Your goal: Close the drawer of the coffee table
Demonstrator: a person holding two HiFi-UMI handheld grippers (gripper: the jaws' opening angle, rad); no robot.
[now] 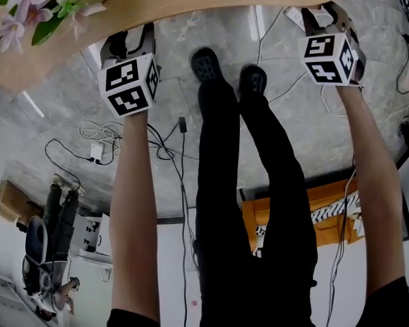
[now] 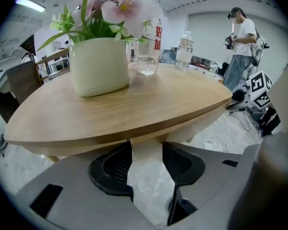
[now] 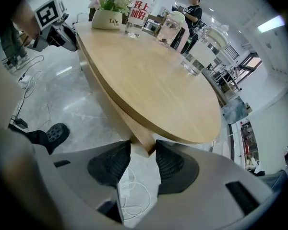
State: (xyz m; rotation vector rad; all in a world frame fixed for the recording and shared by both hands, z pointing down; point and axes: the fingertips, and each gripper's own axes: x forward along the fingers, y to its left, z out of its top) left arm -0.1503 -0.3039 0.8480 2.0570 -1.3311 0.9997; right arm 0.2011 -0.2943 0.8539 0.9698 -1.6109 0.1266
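At the coffee table: left tool (image 2: 147,143) clamped on the pale front of the drawer (image 2: 147,150), which sits just under the near edge of the counter (image 2: 134,110) top. Right tool (image 3: 144,145) is slack, jaws parted round the drawer's wooden corner (pads just off it, by the look). The drawer's long axis runs along that edge, front facing the person. Seating it well likely calls for an even push from both tools, square to the front, avoiding skew.
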